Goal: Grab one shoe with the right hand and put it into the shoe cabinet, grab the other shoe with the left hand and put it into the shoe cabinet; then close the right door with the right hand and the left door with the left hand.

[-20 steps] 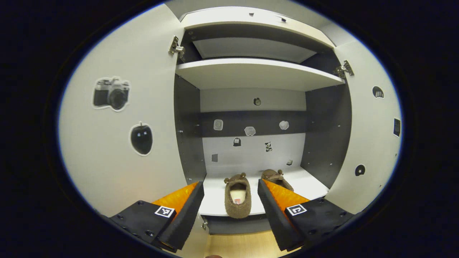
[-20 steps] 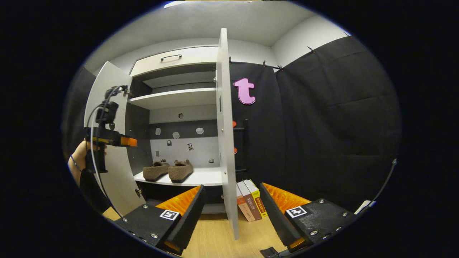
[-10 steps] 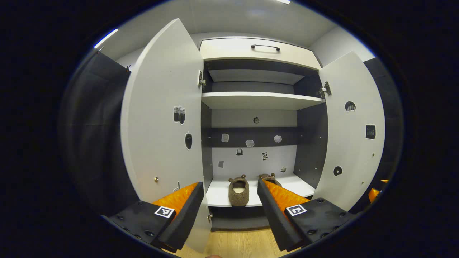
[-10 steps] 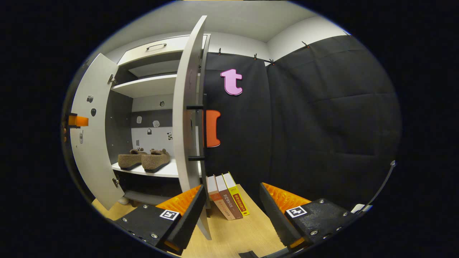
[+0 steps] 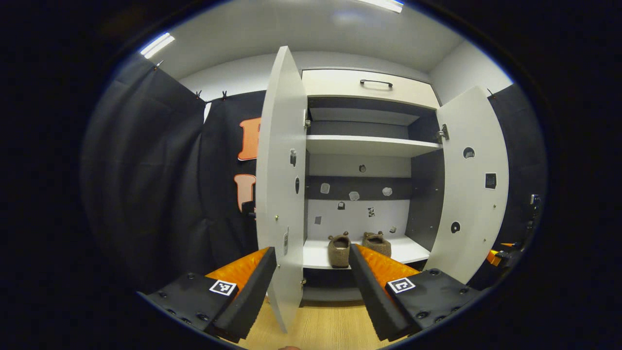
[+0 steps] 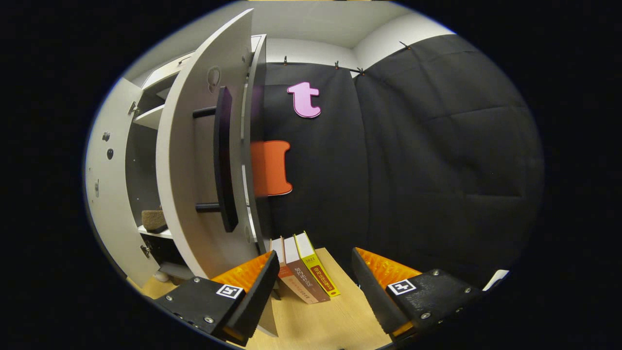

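with both shoes (image 5: 358,245) on the cabinet's lower shelf (image 5: 316,253), door closing is the step in hand. left gripper (image 5: 312,272) gapes empty by the left door (image 5: 282,194); right gripper (image 6: 315,279) gapes empty beside the right door (image 6: 194,160), which i'd push shut next.

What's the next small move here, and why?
Probably bring the right gripper up to the right door and push it toward shut. Both shoes already sit side by side on the cabinet's lower shelf, both doors stand open, and the right gripper is open and empty, with that door's outer face and black handle just ahead on its left.
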`<state>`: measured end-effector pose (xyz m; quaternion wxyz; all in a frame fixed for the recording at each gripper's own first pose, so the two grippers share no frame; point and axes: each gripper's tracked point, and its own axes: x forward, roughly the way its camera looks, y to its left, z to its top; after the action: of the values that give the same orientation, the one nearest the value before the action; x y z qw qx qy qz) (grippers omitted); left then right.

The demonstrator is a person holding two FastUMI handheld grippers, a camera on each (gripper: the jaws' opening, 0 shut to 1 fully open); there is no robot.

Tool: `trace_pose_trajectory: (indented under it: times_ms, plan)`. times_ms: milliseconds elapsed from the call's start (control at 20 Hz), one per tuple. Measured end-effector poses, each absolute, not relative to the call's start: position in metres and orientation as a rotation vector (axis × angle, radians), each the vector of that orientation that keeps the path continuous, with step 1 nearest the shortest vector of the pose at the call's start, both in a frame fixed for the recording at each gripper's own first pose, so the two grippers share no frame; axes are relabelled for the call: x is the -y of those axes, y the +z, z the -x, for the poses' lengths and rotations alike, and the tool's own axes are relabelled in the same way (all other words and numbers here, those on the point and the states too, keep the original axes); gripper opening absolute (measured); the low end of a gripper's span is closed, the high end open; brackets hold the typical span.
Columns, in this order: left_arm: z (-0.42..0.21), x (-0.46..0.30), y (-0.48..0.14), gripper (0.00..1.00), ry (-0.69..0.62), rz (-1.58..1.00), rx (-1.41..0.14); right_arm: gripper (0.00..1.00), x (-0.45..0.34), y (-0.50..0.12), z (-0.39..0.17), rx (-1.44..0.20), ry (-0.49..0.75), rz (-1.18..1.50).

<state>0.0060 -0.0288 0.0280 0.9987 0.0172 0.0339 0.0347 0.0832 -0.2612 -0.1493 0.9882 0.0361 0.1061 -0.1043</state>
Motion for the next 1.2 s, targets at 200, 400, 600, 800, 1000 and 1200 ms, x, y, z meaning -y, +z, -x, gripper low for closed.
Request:
trace_pose_trajectory:
  times_ms: [200,400,600,800,1000,1200]
  plan:
    - [0.011,0.003,0.021,0.96,0.116,-0.057,-0.063,0.92,0.244,-0.149,-0.097,-0.206,-0.165,-0.043]
    - [0.017,-0.016,0.012,0.94,0.135,-0.052,-0.079,0.91,0.237,-0.146,-0.097,-0.192,-0.162,-0.017]
    - [0.017,-0.027,0.007,0.95,0.130,-0.041,-0.092,0.91,0.231,-0.140,-0.095,-0.172,-0.161,0.011]
    - [0.012,-0.033,0.009,0.96,0.105,-0.036,-0.091,0.88,0.222,-0.135,-0.092,-0.149,-0.177,0.037]
    - [0.010,-0.041,0.012,0.95,0.083,-0.023,-0.086,0.88,0.207,-0.137,-0.090,-0.151,-0.175,-0.014]
    - [0.009,-0.051,0.013,0.96,0.075,-0.029,-0.083,0.88,0.177,-0.136,-0.093,-0.152,-0.138,-0.014]
